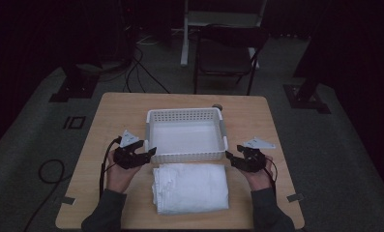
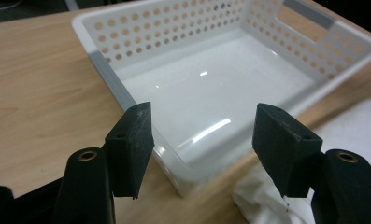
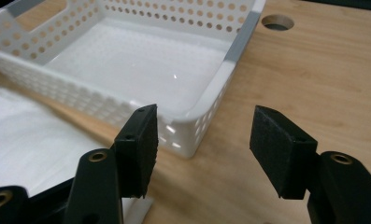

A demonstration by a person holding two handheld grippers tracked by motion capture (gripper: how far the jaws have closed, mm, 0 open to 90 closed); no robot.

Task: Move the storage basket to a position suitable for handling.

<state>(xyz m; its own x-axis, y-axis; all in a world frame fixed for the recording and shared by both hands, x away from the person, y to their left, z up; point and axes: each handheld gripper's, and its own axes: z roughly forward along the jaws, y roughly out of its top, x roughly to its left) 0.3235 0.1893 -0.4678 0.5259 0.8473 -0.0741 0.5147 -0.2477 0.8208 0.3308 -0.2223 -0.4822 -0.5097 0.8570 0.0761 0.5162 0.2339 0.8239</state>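
The high view is dim and grainy; the room toward twelve o'clock sinks into near black, and the table (image 1: 122,104) is lit softly from above with faint shadows. The folded cloth (image 1: 190,187) and basket (image 1: 184,115) read pale grey, without glare. Both gripper views are brighter. In the left gripper view, small highlights gleam on the basket (image 2: 103,60) floor, and the cloth (image 2: 267,200) at five o'clock is blurred. In the right gripper view, the cloth (image 3: 29,140) at nine o'clock is soft.

Dark long sleeves. Left black two-jaw tool (image 1: 140,154): brass screws, grey three-cornered plate, black trailing cable. Right black tool (image 1: 234,159): same build, ribbed pads.
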